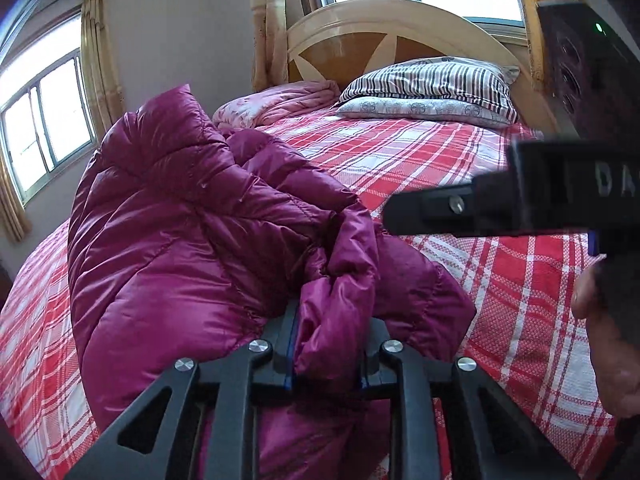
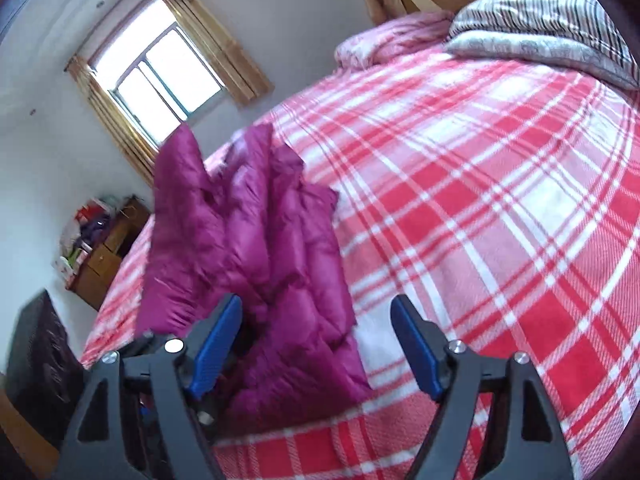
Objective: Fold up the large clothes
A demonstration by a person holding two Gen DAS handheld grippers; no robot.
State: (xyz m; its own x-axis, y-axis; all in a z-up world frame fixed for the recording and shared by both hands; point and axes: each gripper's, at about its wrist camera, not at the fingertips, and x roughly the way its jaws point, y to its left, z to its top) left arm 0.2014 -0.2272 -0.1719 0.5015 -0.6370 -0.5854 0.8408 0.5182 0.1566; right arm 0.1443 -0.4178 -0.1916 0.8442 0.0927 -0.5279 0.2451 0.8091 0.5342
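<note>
A shiny purple down jacket (image 1: 192,224) lies bunched on the left side of a bed with a red and white checked sheet (image 1: 500,280). My left gripper (image 1: 332,344) sits low at the jacket's near edge, and a puffy fold of the fabric fills the narrow gap between its jaws. In the right wrist view the jacket (image 2: 256,260) lies in padded folds to the left. My right gripper (image 2: 316,344) hovers over its near edge, jaws wide, blue pads clear of the cloth. One black finger (image 1: 424,210) of the right gripper reaches in from the right, above the sheet.
Striped and patterned pillows (image 1: 432,88) and a pink quilt (image 1: 280,104) lie by the wooden headboard (image 1: 400,28). Curtained windows stand on the left wall (image 1: 44,120) and behind the bed. A wooden cabinet (image 2: 108,248) with clutter stands past the bed's left side. A hand (image 1: 608,352) shows at the right edge.
</note>
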